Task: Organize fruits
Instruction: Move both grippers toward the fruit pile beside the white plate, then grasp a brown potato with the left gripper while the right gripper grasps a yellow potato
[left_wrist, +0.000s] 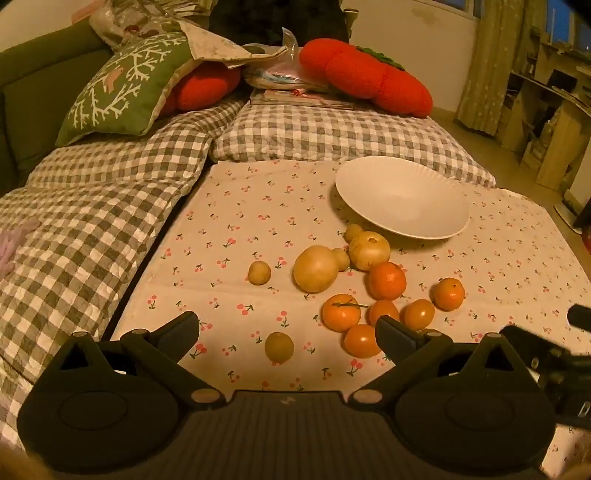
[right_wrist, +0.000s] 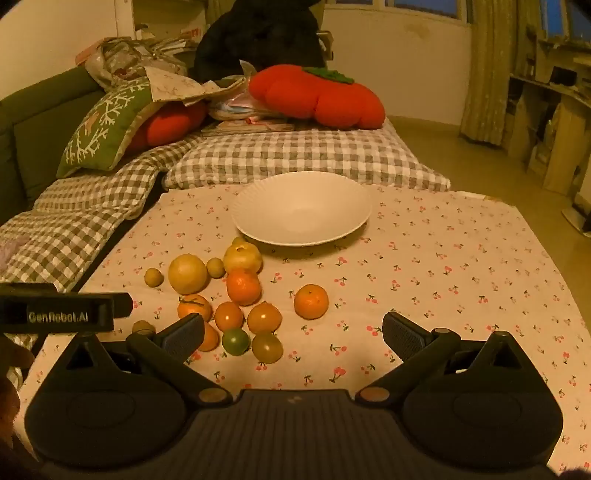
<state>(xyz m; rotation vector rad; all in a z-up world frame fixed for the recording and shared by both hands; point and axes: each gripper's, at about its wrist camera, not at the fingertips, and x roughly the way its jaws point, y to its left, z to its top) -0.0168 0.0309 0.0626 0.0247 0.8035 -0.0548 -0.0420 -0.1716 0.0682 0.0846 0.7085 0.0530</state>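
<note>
A dim living room with a checked quilt (right_wrist: 295, 155) on a couch and a red pumpkin-shaped cushion (right_wrist: 317, 96) behind; in front, a table under a cherry-print cloth (right_wrist: 461, 266). A white bowl (right_wrist: 301, 210) sits toward the table's far edge, with nothing in it. The fruits lie loose on the cloth just in front of the bowl, toward the table's left side: two large yellow fruits (right_wrist: 187, 274), several oranges (right_wrist: 243, 287), one orange (right_wrist: 311, 301) slightly apart to the right, a green tomato (right_wrist: 235, 341), and small brownish fruits (right_wrist: 154, 277). The left gripper (left_wrist: 291, 332) hovers above the near edge, claws spread, holding nothing; one small fruit (left_wrist: 279, 347) lies between its fingers in the left view. The right gripper (right_wrist: 295, 330) likewise has its claws spread wide and bare.
</note>
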